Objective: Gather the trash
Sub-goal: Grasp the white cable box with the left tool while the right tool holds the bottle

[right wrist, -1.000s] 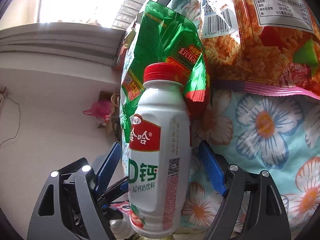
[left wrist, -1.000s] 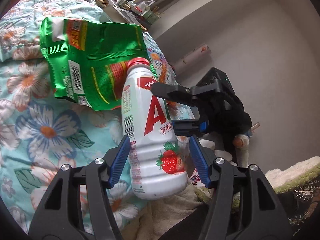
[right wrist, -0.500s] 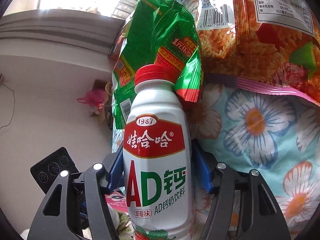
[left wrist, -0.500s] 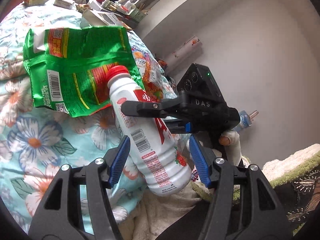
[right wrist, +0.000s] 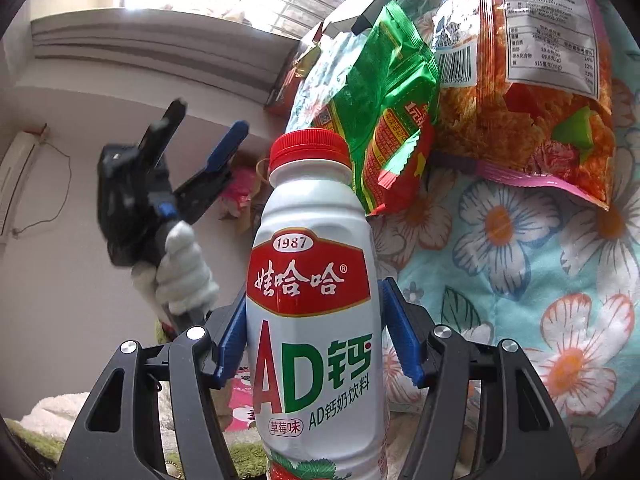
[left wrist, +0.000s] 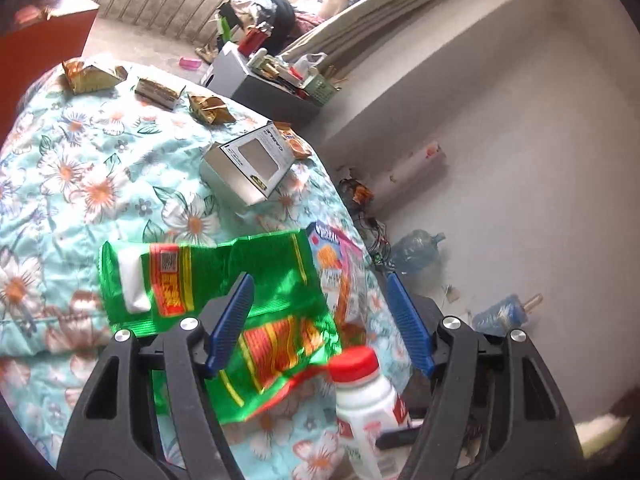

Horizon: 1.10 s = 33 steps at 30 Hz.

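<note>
Covering the bed: a floral quilt [left wrist: 80, 184] spreads beyond both sets of fingers, its edge falling away toward bare floor on the left gripper's right-hand side.
Orange bag: only the right wrist view shows this big snack bag [right wrist: 536, 92], lying above and right of the right gripper's fingers.
Green wrapper: a crumpled packet [left wrist: 224, 292] lies between and ahead of the left gripper's fingers, overlapping a pink packet [left wrist: 340, 268].
Bottle: the white bottle [right wrist: 316, 320] with a red cap stands clenched by the right gripper [right wrist: 316, 332], both pads pressed to its sides.
Left gripper: the left gripper [left wrist: 320, 320] is released, fingers spread wide, grasping nothing.
Beyond: a grey box [left wrist: 248, 168] and gold wrappers lie farther up the quilt.
</note>
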Motion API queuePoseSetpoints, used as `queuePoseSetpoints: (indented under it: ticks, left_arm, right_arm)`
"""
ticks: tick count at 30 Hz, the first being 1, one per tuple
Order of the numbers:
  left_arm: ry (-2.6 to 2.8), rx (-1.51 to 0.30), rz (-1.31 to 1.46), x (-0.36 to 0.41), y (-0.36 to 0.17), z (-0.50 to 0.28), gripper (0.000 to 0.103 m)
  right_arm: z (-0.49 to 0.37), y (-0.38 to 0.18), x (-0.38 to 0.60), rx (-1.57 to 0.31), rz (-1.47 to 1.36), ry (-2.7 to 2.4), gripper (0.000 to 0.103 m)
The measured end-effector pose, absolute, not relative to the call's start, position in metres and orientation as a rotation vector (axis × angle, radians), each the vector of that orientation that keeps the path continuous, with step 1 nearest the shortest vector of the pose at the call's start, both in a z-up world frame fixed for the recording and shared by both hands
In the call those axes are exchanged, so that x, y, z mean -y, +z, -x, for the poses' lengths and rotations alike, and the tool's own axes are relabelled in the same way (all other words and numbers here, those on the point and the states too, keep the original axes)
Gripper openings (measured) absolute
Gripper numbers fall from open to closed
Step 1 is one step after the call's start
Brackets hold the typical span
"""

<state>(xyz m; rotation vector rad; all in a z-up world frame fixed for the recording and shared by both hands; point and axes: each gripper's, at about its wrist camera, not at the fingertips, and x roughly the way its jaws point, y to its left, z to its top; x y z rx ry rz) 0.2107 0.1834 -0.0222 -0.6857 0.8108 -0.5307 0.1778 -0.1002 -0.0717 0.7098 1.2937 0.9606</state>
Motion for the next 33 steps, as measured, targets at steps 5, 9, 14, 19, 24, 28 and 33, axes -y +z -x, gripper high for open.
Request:
queuePoseSetpoints:
  ticks: [5, 9, 14, 19, 24, 28, 33]
  left_arm:
    - [-0.446, -0.96, 0.881, -0.18, -0.057, -0.296, 0.065]
    - [-0.33, -1.038, 0.999, -0.18, -0.084, -0.343, 0.065]
    - [-0.236, -1.111, 1.061, -0.175, -0.106, -0.371, 0.066]
    - [-0.226, -1.136, 1.069, -0.163, -0.115, -0.385, 0.065]
    - [-0.174, -1.16, 1.082, -0.159, -0.126, -0.395, 0.064]
    - [-0.138, -1.156, 1.099, -0.161, -0.132, -0.396, 0.052]
    - [-0.155, -1.119, 1.149, -0.164, -0.135, -0.392, 0.043]
  right_arm:
    - [-0.181, -0.059, 0.124, -1.223, -0.745, 0.956, 0.061]
    - [-0.188, -0.054, 0.148, -1.166, -0.782, 0.925, 0.061]
    - [-0.196, -0.052, 0.18, -1.116, -0.823, 0.886, 0.061]
    - [-0.199, -0.054, 0.206, -1.087, -0.857, 0.853, 0.061]
    - [-0.192, -0.055, 0.218, -1.072, -0.885, 0.841, 0.061]
    - [-0.182, -0.053, 0.226, -1.068, -0.9, 0.832, 0.061]
    - [-0.179, -0.057, 0.232, -1.064, -0.915, 0.811, 0.061]
